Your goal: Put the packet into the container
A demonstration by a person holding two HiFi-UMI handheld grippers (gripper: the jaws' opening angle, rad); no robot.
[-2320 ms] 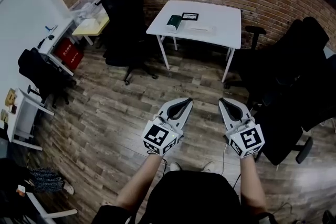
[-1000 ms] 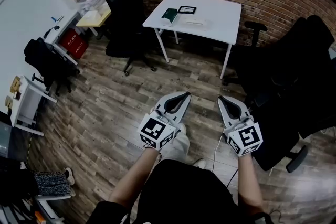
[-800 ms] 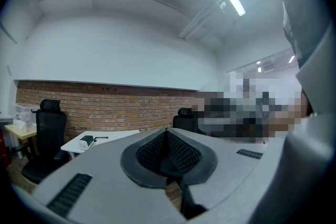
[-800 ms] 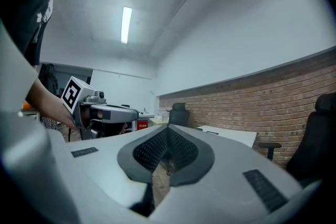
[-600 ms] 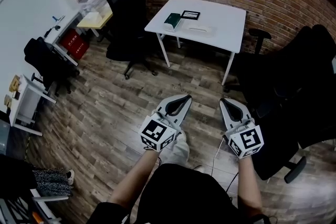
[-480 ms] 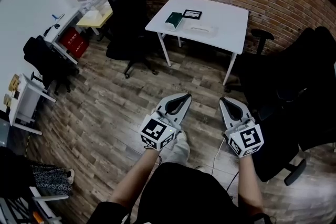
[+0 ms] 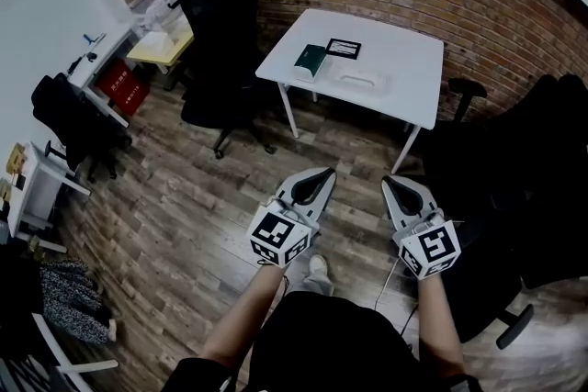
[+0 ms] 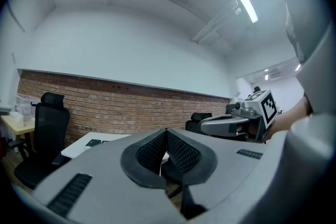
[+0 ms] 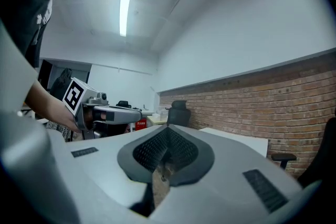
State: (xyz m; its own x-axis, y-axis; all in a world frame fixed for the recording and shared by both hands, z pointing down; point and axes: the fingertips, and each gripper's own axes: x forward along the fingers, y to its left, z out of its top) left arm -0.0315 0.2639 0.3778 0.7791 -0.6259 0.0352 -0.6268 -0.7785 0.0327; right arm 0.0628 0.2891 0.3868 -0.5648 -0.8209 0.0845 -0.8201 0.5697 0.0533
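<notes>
Because the left gripper (image 7: 323,173) and right gripper (image 7: 387,181) are both closed and empty, well apart from the table (image 7: 404,69), a late opening might push the green packet (image 7: 310,61) off its front-left corner.

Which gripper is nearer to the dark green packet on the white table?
Left. The left gripper, shut and empty, points almost straight toward the dark green packet; the right gripper, also shut, is off to its right. Both are short of the white table.
</notes>
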